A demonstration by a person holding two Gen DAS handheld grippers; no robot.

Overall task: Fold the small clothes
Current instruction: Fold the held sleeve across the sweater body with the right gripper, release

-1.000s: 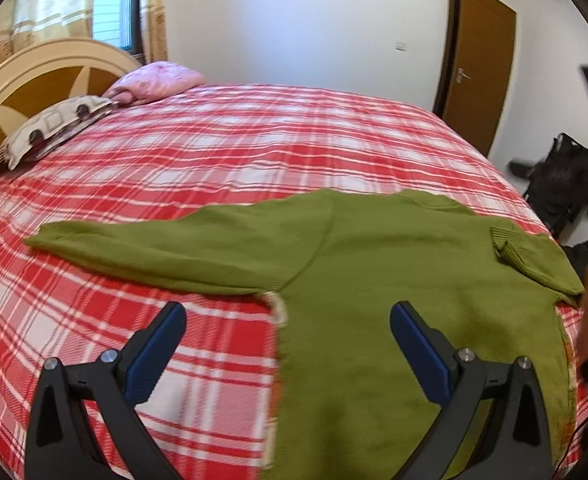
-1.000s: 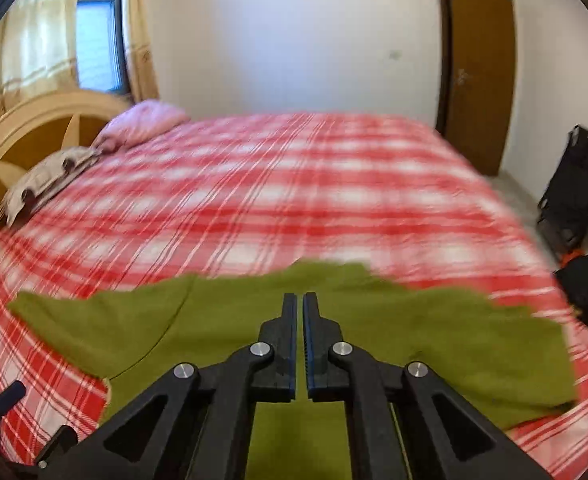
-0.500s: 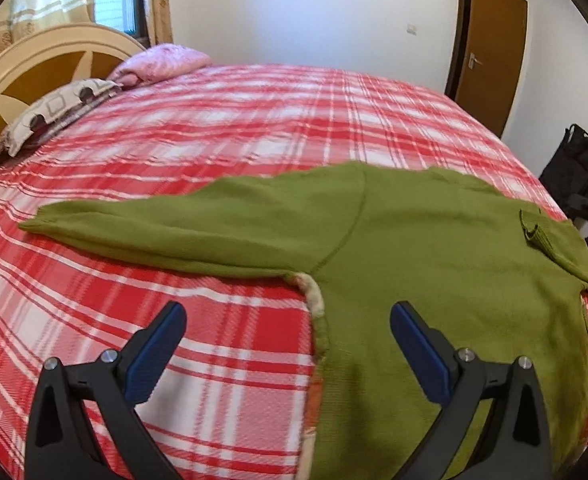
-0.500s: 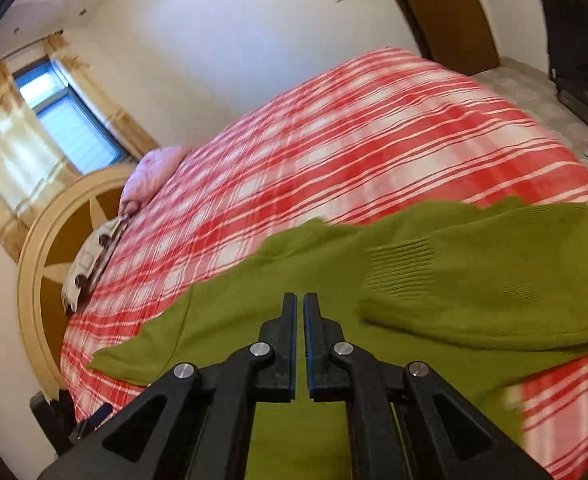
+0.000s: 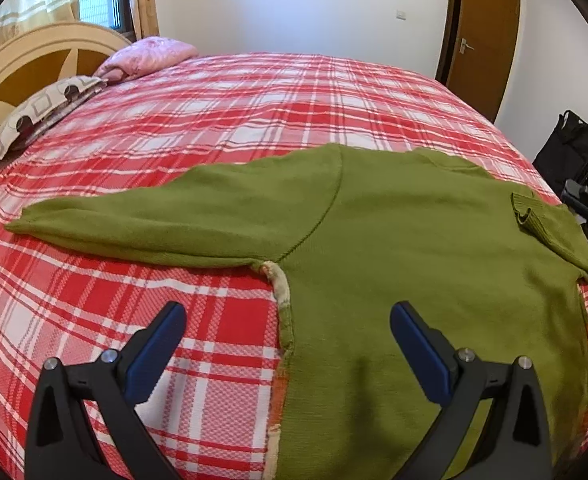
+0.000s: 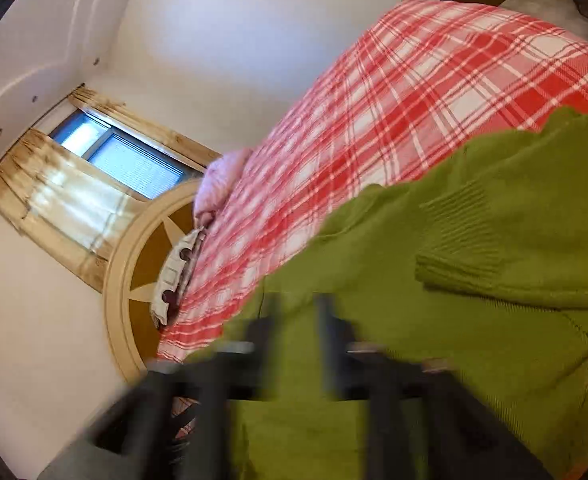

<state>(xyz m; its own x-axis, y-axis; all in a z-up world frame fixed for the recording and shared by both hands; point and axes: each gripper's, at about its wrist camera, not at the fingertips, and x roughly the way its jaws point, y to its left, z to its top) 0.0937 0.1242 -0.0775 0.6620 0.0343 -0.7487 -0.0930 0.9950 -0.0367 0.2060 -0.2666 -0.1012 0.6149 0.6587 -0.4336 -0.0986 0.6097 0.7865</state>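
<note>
We hold the left gripper (image 5: 288, 334) wide open above the green sweater (image 5: 405, 240), its blue pads (image 5: 156, 344) clear of the cloth and gripping nothing; the sweater lies flat on the red plaid bedspread (image 5: 230, 120), one sleeve folded across its body. Our right gripper (image 6: 297, 320) is smeared by blur over the sweater (image 6: 473, 300); we see a gap between its fingers, yet cannot tell how wide.

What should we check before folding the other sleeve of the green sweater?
1. Green sweater lies flat on the plaid bedspread: ok.
2. Right sleeve already folded onto the body: ok.
3. Left sleeve spread out, unfolded, free to pick up: ok.
4. Left gripper open, holding nothing: ok.
5. Right gripper jaw state: cannot tell, picture blurred.
6. Pillows well away from the sweater: ok.
</note>
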